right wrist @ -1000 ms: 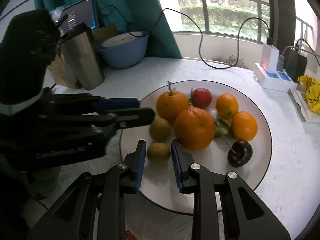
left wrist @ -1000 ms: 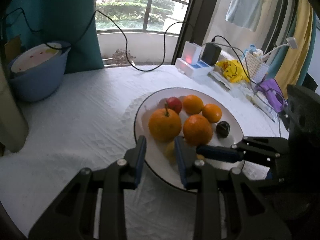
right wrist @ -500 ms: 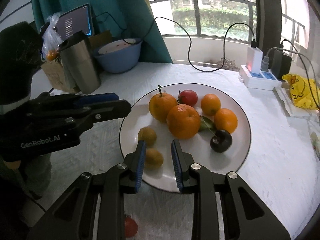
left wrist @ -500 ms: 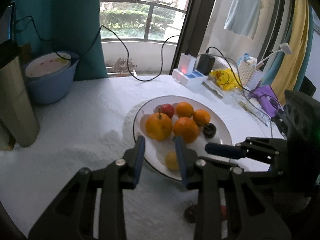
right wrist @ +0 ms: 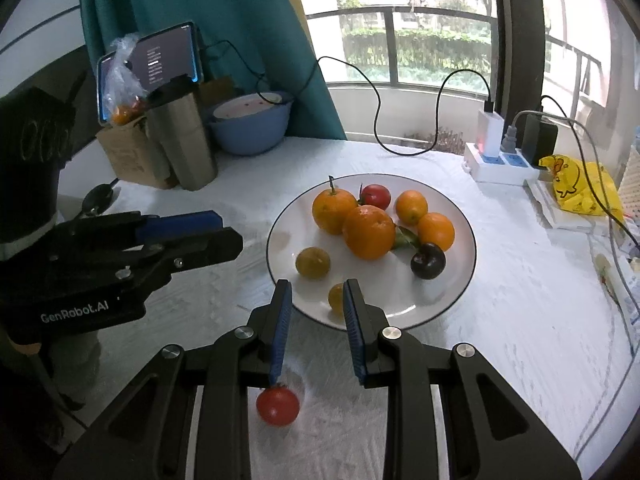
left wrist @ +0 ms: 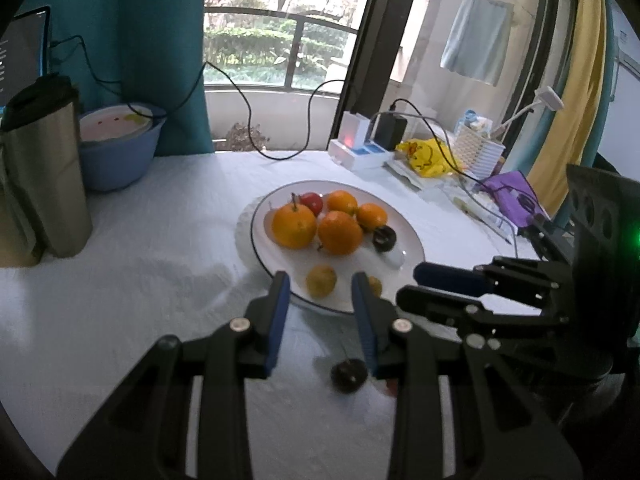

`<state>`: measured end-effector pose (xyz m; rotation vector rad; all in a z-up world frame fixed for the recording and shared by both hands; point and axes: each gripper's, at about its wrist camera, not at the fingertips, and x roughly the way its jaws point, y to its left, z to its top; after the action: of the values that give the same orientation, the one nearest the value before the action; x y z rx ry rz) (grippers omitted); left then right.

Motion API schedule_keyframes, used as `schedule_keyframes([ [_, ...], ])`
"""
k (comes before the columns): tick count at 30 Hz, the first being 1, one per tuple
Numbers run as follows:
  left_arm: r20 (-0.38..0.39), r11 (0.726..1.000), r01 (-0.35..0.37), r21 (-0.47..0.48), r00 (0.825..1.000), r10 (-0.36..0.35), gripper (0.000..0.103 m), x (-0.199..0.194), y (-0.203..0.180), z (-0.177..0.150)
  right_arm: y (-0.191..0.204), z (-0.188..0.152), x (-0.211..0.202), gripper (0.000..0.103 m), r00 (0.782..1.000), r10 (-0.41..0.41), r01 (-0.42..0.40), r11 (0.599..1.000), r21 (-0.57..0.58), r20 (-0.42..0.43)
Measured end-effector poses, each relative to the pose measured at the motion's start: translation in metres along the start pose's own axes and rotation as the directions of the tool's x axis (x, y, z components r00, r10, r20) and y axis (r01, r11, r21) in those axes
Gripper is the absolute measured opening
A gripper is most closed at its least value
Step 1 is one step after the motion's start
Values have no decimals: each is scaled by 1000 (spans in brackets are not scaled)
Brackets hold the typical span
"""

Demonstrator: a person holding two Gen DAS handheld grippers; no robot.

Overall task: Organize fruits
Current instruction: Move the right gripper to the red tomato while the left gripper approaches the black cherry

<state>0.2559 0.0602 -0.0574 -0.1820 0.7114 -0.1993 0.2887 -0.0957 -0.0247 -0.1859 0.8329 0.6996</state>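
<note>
A white plate (right wrist: 456, 296) (left wrist: 412, 240) on the white tablecloth holds several oranges (right wrist: 368, 232), a red fruit (right wrist: 376, 196), a dark plum (right wrist: 428, 261) and two small yellow-green fruits (right wrist: 313, 262). My left gripper (left wrist: 319, 280) hovers before the plate's near rim, shut with nothing held; a dark cherry (left wrist: 349, 376) lies on the cloth under it. My right gripper (right wrist: 317, 285) hangs over the near rim, also shut and empty. A small red fruit (right wrist: 278, 405) lies on the cloth below its left finger. Each gripper shows in the other's view (right wrist: 230, 230) (left wrist: 412, 282).
A steel tumbler (right wrist: 184, 136), a cardboard box (right wrist: 128, 156), a tablet (right wrist: 168, 60) and a blue bowl (right wrist: 250, 124) stand at the back left. A power strip (right wrist: 496, 164) with cables, a yellow bag (right wrist: 580, 188) and a white basket (left wrist: 478, 146) crowd the right.
Both grippers have drawn back and up from the plate, which now looks smaller and farther. The dark cherry and the red fruit on the cloth have come into view beneath them.
</note>
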Motion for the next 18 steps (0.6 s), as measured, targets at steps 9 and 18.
schedule_keyframes([
  [9, -5, 1000, 9, -5, 1000, -9, 34, -12, -13, -22, 3, -18, -20, 28, 1000, -12, 12, 1000, 1, 6],
  [18, -21, 1000, 13, -22, 1000, -13, 34, -16, -16, -44, 9, -42, -22, 28, 1000, 1, -1, 1000, 2, -31],
])
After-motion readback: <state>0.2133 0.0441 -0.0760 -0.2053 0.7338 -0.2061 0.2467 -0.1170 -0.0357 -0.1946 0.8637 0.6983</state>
